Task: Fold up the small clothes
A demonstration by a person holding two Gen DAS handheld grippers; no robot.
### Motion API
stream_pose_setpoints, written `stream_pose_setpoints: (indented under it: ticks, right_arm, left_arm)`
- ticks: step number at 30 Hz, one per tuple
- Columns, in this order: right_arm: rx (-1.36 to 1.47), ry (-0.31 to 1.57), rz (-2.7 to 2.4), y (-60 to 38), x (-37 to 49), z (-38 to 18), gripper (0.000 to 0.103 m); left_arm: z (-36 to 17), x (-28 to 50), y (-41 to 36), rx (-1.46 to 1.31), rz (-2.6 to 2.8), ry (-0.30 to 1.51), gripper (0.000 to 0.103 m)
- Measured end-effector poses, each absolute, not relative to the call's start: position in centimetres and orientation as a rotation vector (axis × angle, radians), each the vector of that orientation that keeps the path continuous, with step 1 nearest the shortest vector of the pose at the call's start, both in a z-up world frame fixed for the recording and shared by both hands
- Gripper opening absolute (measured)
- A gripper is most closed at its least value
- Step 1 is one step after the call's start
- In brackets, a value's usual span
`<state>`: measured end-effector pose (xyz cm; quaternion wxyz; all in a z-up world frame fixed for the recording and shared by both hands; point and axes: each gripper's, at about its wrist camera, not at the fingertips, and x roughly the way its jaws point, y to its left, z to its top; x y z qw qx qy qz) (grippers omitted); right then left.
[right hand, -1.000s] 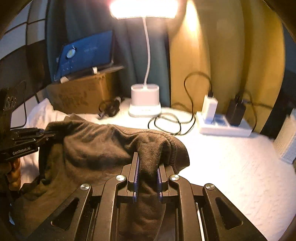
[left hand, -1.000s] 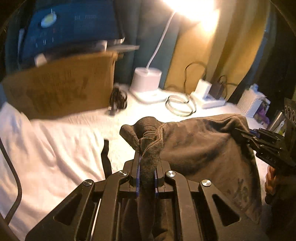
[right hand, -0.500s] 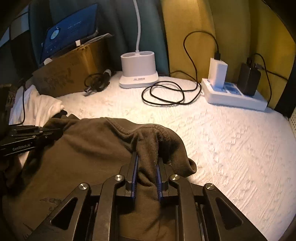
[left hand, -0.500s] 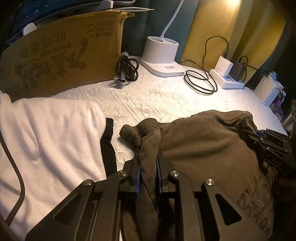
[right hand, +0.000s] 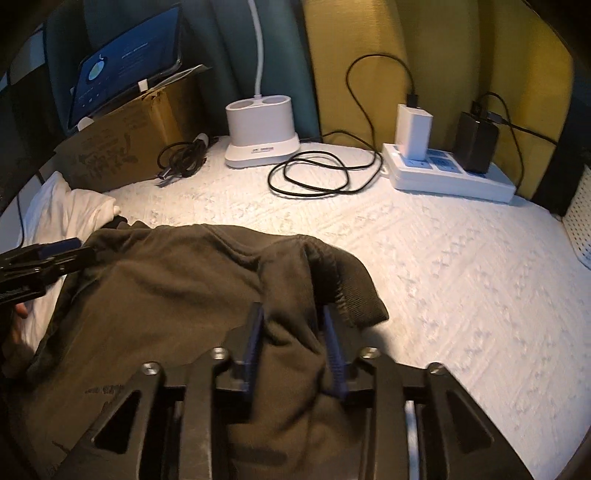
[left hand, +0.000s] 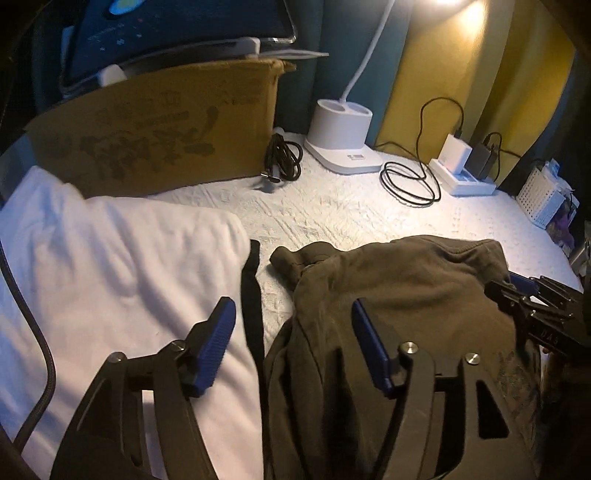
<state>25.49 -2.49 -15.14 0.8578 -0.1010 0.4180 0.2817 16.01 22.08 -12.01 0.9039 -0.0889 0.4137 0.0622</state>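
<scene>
A dark brown garment lies in a folded heap on the white textured bedcover. My left gripper hangs over its left edge. Its jaws are opening wide, the blue pads touch no cloth, and the edge lies loose below. In the right wrist view my right gripper is at the garment's right corner. These jaws are opening too, with a slack bunch of fabric still between them. The left gripper shows at the far side of the cloth, and the right gripper shows in the left wrist view.
A white cloth and a black strap lie left of the garment. Behind stand a cardboard box with a tablet on top, a lamp base, coiled cables, a power strip and a white basket.
Both grippers were shut on pinched corners of the garment and lowered it onto the cover. Now both jaws have spread and the cloth rests on the cover.
</scene>
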Motion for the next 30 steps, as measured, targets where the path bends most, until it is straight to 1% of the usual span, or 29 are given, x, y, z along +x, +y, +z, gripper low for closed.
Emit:
stream_pose_setpoints:
  ticks: [1, 2, 3, 4, 8, 25, 28, 30]
  right_arm:
    - [-0.208, 0.877, 0.584, -2.8, 25.3, -15.0, 0.059]
    - [-0.195, 0.872, 0.578, -3.3, 25.1, -14.9, 0.067]
    - [-0.195, 0.866, 0.551, -3.8, 25.0, -14.8, 0.08]
    - [-0.187, 0.851, 0.516, -4.5, 24.7, -14.6, 0.081]
    - [-0.152, 0.853, 0.496, -6.5, 23.8, -14.0, 0.081]
    - [-0.131, 0.75, 0.38, -13.5, 16.6, -9.8, 0.081]
    - [-0.124, 0.731, 0.366, -14.9, 15.3, -9.1, 0.081]
    - [-0.12, 0.718, 0.358, -15.6, 14.5, -8.6, 0.081]
  left_arm:
    - [-11.8, 15.7, 22.0, -0.182, 0.134, 0.848, 0.067]
    - [-11.5, 15.2, 21.9, -0.181, 0.137, 0.843, 0.067]
    - [-11.2, 14.9, 21.8, -0.181, 0.136, 0.836, 0.067]
    - [-10.9, 14.5, 21.6, -0.18, 0.135, 0.828, 0.067]
    - [-9.9, 13.2, 20.7, -0.172, 0.127, 0.8, 0.067]
    - [-6.5, 7.5, 15.1, -0.127, 0.062, 0.707, 0.069]
    - [-5.9, 6.5, 14.0, -0.115, 0.051, 0.693, 0.072]
    - [-5.4, 5.9, 13.3, -0.11, 0.05, 0.677, 0.078]
